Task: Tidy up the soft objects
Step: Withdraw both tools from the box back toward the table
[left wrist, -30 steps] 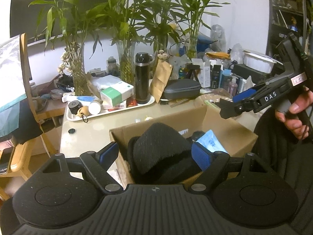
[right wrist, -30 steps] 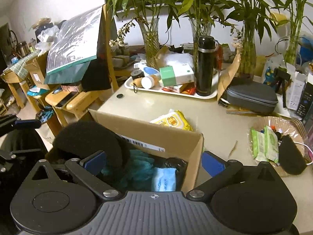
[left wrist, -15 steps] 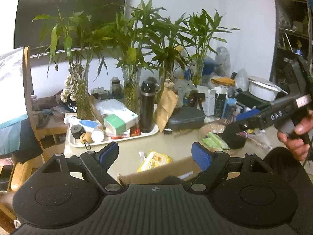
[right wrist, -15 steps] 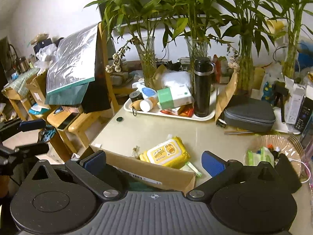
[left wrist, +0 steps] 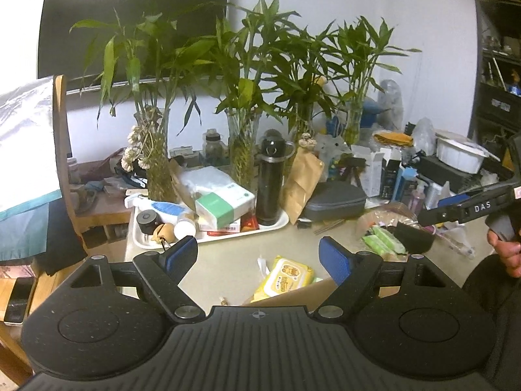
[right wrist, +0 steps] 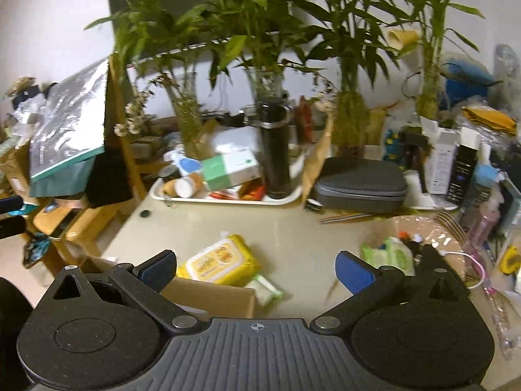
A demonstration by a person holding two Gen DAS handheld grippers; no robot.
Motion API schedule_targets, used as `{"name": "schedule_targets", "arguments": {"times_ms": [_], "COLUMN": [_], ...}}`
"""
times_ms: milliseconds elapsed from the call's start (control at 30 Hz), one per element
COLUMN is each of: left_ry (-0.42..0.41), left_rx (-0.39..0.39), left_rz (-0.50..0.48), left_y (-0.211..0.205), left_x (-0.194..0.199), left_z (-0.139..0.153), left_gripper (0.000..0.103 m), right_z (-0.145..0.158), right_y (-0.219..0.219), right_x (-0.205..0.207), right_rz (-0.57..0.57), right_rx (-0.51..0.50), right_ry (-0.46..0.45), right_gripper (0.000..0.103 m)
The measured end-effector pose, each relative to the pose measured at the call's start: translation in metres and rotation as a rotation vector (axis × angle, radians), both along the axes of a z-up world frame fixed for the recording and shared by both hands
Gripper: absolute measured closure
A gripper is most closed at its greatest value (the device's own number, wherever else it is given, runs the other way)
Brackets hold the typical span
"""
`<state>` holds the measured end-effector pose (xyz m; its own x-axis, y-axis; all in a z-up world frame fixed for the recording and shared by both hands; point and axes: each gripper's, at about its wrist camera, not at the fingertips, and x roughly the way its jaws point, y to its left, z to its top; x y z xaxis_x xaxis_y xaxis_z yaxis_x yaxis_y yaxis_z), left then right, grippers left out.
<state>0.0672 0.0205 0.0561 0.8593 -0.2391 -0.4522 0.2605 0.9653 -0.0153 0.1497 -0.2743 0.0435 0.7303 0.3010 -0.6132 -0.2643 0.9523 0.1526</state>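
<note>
My left gripper (left wrist: 259,254) is open and empty above the near table. A yellow wipes pack (left wrist: 284,277) lies on the table just beyond the cardboard box rim (left wrist: 293,291). My right gripper (right wrist: 255,268) is open and empty; it also shows at the right in the left wrist view (left wrist: 429,213). The yellow pack (right wrist: 218,262) lies behind the box's far edge (right wrist: 211,295), with a small green pack (right wrist: 265,288) beside it. Green wipes packs (right wrist: 387,254) and a black soft piece (left wrist: 413,236) sit in a clear dish. The box contents are hidden.
A white tray (left wrist: 276,224) holds a black flask (left wrist: 269,189), a green-white box (left wrist: 224,205) and small bottles. A grey zip case (left wrist: 335,200), glass vases of bamboo (left wrist: 244,150) and cluttered boxes (right wrist: 456,166) line the back. A wooden chair (left wrist: 62,163) stands left.
Both grippers have risen and tilted up from the box. The black and blue soft things inside it have dropped out of sight. The right gripper view has swung right.
</note>
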Motion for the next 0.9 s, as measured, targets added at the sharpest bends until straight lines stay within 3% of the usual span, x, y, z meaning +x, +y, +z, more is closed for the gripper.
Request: {"name": "schedule_targets", "arguments": {"times_ms": [333,433,567,900], "left_ry": [0.006,0.0,-0.005,0.02], "left_rx": [0.026,0.03,0.022,0.035], "left_rz": [-0.019,-0.035,-0.071,-0.099], "left_y": [0.003,0.003,0.004,0.006], "left_x": [0.046,0.059,0.076,0.112], "left_z": [-0.013,-0.019,-0.031,-0.067], "left_gripper": [0.021,0.021,0.021,0.021], "right_z": [-0.019,-0.02,-0.022,-0.036], "right_y": [0.012,0.014,0.015,0.002], "right_x": [0.017,0.022,0.041,0.084], "right_rz": [-0.078,-0.061,-0.045,-0.004], "right_rx": [-0.126,-0.151,-0.182,-0.08], "right_ry": [-0.019,-0.071,-0.046,-0.032], "right_gripper": [0.0,0.0,0.0,0.0]}}
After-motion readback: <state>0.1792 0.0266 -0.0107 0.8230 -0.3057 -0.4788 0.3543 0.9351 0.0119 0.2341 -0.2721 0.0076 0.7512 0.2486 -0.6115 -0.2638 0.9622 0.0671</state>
